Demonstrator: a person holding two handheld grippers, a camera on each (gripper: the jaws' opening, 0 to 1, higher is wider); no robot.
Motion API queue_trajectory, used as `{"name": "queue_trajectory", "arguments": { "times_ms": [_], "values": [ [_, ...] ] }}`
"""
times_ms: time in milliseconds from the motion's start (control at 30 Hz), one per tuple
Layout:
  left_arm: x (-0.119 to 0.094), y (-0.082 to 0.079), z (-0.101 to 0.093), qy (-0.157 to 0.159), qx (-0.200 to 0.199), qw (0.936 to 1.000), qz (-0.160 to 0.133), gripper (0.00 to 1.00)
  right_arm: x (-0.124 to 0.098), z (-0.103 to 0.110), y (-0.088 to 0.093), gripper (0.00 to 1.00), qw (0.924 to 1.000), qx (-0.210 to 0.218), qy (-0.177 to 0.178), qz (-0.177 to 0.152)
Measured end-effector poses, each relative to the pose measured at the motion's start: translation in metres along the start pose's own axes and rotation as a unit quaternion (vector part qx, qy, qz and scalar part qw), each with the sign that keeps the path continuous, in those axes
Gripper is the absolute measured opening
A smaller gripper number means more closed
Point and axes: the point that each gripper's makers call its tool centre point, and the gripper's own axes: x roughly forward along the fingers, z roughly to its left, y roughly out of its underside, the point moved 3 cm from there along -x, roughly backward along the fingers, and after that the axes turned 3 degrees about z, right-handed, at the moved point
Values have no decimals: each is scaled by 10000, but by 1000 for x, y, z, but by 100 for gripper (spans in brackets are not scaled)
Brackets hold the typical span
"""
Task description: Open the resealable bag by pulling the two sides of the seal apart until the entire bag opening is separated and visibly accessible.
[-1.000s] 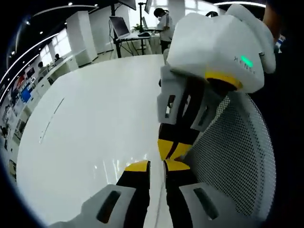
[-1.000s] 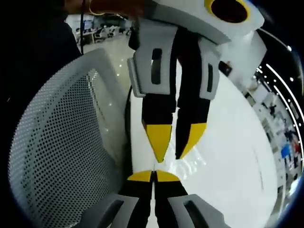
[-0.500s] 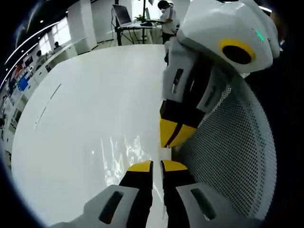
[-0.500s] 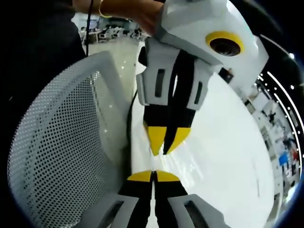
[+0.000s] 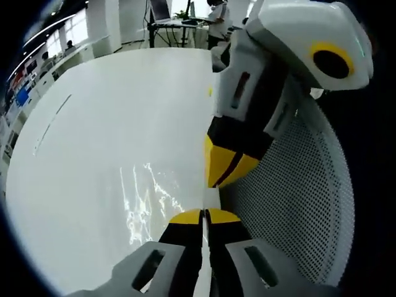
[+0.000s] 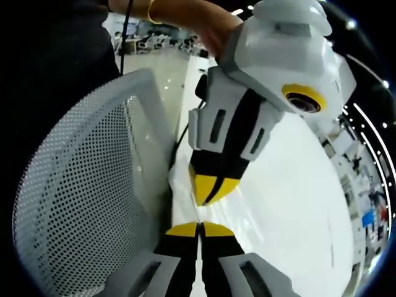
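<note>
Left gripper view. The left tongs (image 5: 203, 216) are showing clenched, yellow tips meeting with no gap, pinching what looks like a thin clear film. The bag (image 5: 148, 198) is reading only as crinkled glints lying flat on the white table (image 5: 93, 142), by the table's near edge, next to the mesh chair back (image 5: 303, 204). The right tongs (image 5: 224, 166) are coming in from above with tips together, just beyond the left tips. Whether they are gripping film is unclear from here.

Judgement: both seal sides seem grasped or nearly so, but the pull apart is barely starting. No open mouth is visible, so most of the task is remaining.

Right gripper view. The right tongs (image 6: 199, 229) are clenched, tips touching, apparently on the bag (image 6: 185, 201) edge, which is showing as a pale creased strip at the table (image 6: 297, 204) edge beside the chair back (image 6: 80, 204). The left tongs (image 6: 211, 185) are pointing down, also closed, near the right tips.

This view is adding a hand (image 6: 219, 25) with a bracelet on the left gripper. The left gripper view is giving the film's spread across the table and a distant person at a desk.
</note>
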Motion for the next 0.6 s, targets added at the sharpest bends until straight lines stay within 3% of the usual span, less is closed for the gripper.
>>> {"name": "queue_trajectory", "arguments": {
  "times_ms": [133,233,300,600],
  "values": [
    [-2,-1,5,-125,-229,9996,-101,0,0,0,1,0,10000,15,-7,16],
    [-5,-5,12,-387,-433,9979,-301,0,0,-1,2,0,10000,45,34,32],
    [-9,-8,21,-743,-202,9965,-313,0,0,-3,1,0,9999,76,103,6],
    [-19,-24,32,-1385,35,9893,-460,0,-4,-12,0,0,9995,96,283,28]
  ]
}}
